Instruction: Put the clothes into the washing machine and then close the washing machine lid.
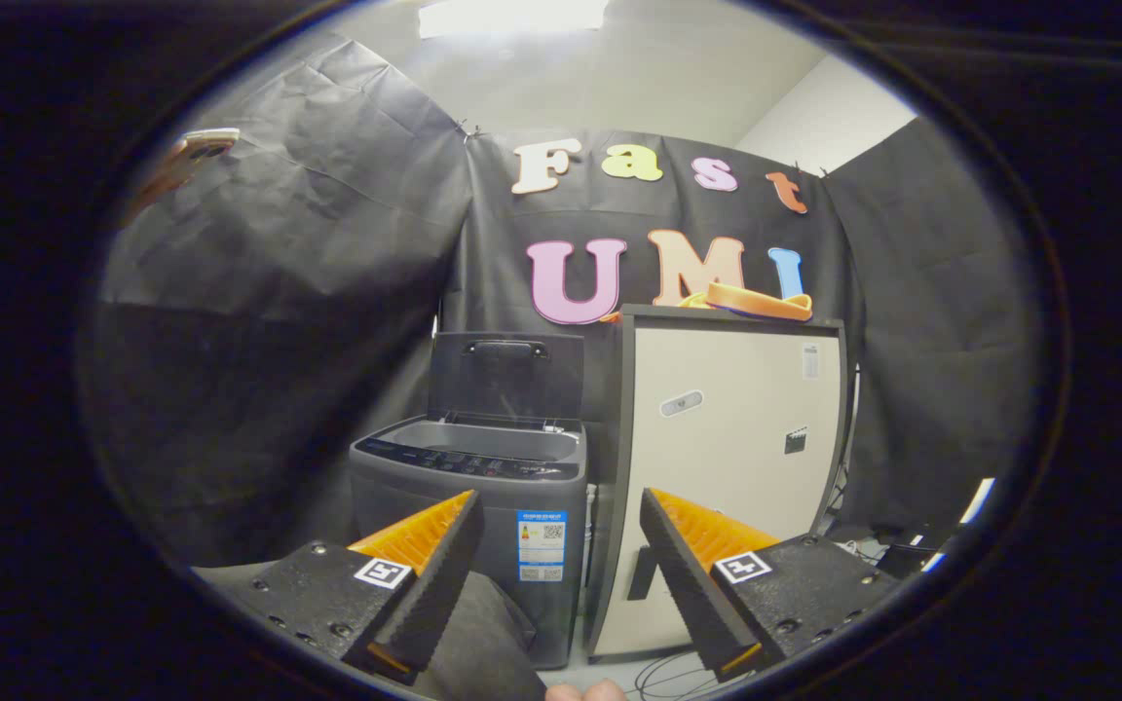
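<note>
With its fingers apart and holding nothing, the gripper [556, 560] should drop to the dark cloth [483, 633] at lower centre, since the washing machine [473, 516] at mid-frame already has its lid [505, 375] up.

The gripper [559, 545] hung with its jaws spread wide, nothing between them. Beyond them stood the grey washing machine [471, 506], its lid [505, 375] raised upright. Just beside it stood a tall pale cabinet [727, 458] with an orange item [751, 302] on top.
</note>
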`<control>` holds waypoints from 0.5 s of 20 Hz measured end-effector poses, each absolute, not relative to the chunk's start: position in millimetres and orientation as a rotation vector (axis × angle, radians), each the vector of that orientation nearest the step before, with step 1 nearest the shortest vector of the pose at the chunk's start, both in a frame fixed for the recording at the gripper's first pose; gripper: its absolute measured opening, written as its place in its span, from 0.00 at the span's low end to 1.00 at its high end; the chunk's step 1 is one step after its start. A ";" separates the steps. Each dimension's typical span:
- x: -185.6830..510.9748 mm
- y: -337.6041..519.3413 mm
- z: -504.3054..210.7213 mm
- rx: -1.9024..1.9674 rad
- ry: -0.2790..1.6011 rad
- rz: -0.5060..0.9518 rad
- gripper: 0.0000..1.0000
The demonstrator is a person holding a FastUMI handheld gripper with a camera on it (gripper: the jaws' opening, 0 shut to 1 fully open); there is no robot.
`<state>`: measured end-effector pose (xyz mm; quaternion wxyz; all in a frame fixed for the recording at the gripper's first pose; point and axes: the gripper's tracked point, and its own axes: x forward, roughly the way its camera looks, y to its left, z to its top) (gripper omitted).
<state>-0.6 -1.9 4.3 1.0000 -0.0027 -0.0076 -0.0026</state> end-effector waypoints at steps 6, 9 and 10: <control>0.4 -5.3 8.4 -0.012 -0.023 -0.009 0.97; 2.8 -10.2 12.7 -0.019 -0.032 -0.014 0.97; 4.0 -13.4 14.4 -0.028 -0.033 -0.021 0.97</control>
